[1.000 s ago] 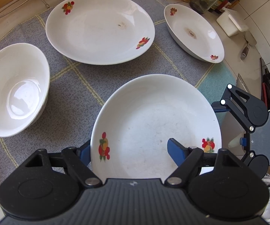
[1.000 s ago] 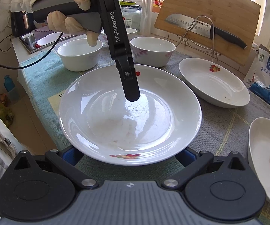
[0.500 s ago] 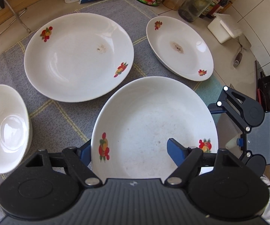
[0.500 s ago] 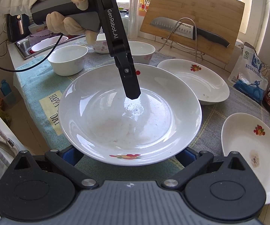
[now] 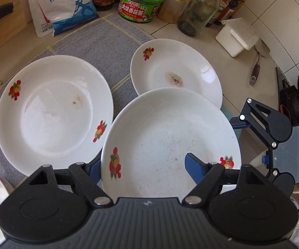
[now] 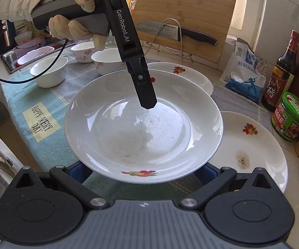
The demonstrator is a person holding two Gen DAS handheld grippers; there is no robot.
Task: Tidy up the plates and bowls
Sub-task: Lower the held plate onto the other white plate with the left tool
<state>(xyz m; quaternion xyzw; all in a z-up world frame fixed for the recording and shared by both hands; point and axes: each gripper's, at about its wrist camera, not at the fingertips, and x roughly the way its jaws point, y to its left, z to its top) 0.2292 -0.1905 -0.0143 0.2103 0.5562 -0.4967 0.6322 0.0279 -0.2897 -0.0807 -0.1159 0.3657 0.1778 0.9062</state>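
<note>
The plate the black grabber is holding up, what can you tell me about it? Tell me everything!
The held plate is a deep, round, white, glossy dish that looks like ceramic, with red-and-yellow fruit prints on its rim. Its inside has faint specks and smudges. It hangs above the grey cloth, roughly level and partly over the small stained plate. The left gripper pinches its rim, one finger inside the bowl and one beneath. The right gripper's blue fingers sit under its near edge.

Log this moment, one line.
phase: carry | left gripper: shut on large plate rim | right gripper: open, fingers under opposite rim | plate: held above mat
</note>
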